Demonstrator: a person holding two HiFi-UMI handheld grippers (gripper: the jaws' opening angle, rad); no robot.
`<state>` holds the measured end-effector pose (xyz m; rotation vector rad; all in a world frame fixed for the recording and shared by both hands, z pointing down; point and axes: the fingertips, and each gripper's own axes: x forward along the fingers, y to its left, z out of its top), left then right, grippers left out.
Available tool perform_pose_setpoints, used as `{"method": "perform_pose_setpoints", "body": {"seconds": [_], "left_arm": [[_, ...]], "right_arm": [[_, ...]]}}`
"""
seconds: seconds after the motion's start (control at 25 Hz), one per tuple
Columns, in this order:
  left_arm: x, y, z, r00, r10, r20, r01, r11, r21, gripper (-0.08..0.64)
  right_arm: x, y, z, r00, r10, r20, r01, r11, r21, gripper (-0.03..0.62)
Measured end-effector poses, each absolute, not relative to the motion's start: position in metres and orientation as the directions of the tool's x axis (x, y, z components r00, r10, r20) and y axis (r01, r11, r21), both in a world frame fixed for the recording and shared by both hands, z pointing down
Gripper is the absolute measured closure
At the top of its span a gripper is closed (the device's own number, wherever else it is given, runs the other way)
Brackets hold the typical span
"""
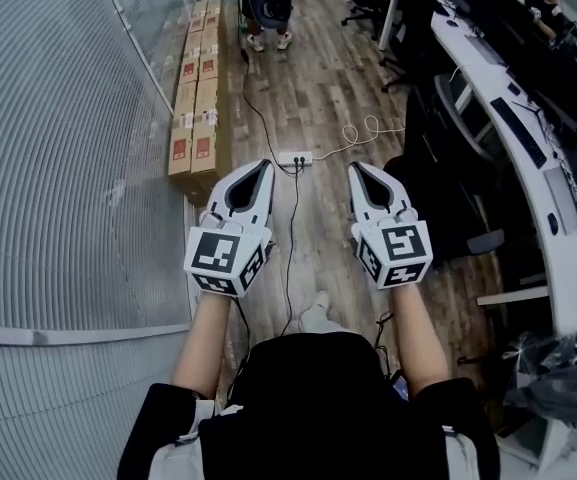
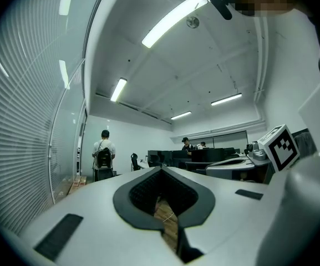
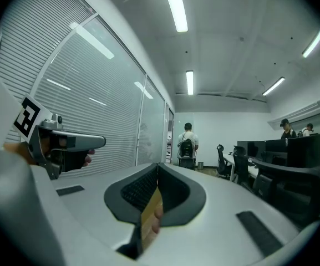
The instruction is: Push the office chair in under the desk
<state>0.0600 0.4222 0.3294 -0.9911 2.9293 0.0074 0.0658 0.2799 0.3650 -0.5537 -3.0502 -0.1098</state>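
Both the left tongs and the right tongs are fully closed with nothing between their jaws, held level side by side above the wood floor and touching nothing. The black office chair stands off to the right of the right tongs, beside the edge of the white worktop and apart from both tongs. Closed cardboard boxes line the glass wall on the left, their contents unseen.

boxes left along wall | power strip on floor ahead | office chair right, beside desk
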Motion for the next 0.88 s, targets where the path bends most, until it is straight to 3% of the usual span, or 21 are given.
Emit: {"method": "perform_pose_setpoints", "body": {"seconds": [0.88], "left_arm": [[-0.050, 0.340, 0.335, -0.789, -0.613, -0.028, -0.614, 0.789, 0.009, 0.549]], "right_arm": [[-0.038, 0.202, 0.368, -0.935, 0.351, 0.056, 0.354, 0.933, 0.061, 0.569]]}}
